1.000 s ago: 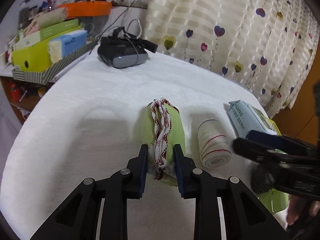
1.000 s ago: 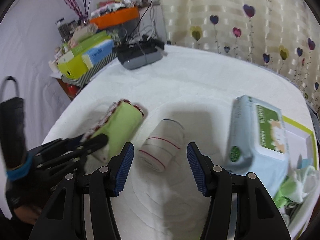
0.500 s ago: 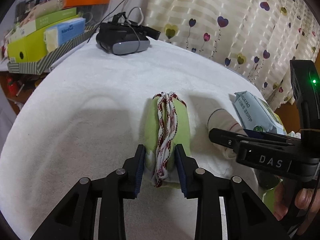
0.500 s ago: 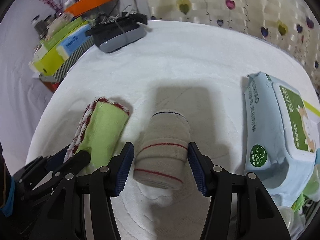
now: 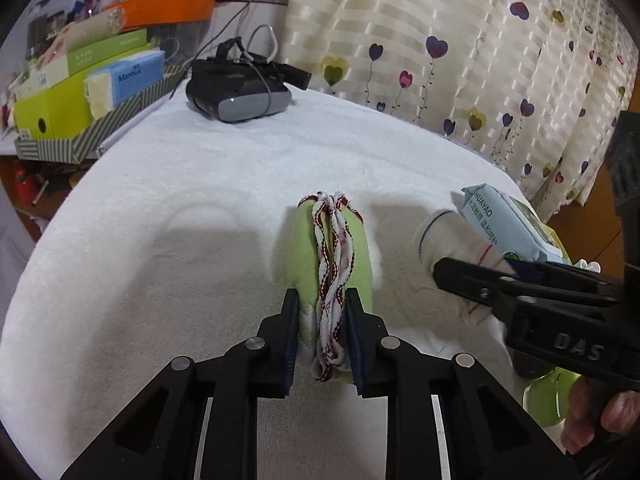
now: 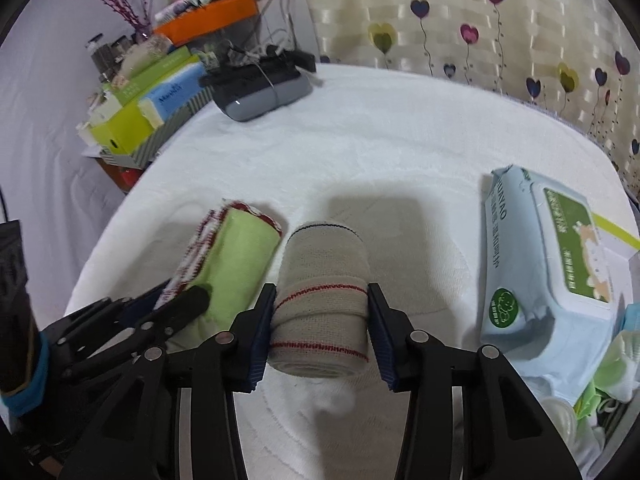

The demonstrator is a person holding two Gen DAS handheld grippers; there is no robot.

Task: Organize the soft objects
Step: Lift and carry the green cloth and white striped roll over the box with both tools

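Tongs on both sides are working low over the white fluffy cover (image 5: 168, 216) of the desk. Left tongs (image 5: 322, 300) are closing w/ the folded green cloth (image 5: 308, 240) between the pads; pads are pressing its near end on both sides, and its red-and-white trim (image 5: 334, 248) is running up the middle btwn them. Right tongs (image 6: 321, 292) are closing too, w/ the beige bandage roll (image 6: 322, 280) between the blue pads; pads are touching its two sides at about the red stripe. Roll is lying on its side, just beside the green cloth (image 6: 236, 256), which is sitting to its left in the right wrist view. Left tongs (image 6: 176, 304) are showing there as well, at the cloth's near end. In the left wrist view the right tongs (image 5: 472, 276) are crossing in from the right edge, w/ part of a hand (image 5: 600, 416) at the bottom corner.

Further right a light-blue wipes pack (image 6: 536, 248) is lying flat near the desk edge, apart from the roll. Beyond it, more soft stuff is bunching at the right edge, too cut off to tell what.

Far side: a dark grey headset (image 6: 260, 88) w/ cables is sitting on the cover. Left of it a striped tray (image 5: 80, 136) of boxes is standing off the desk. Behind everything a curtain (image 5: 460, 48) w/ heart print is hanging.
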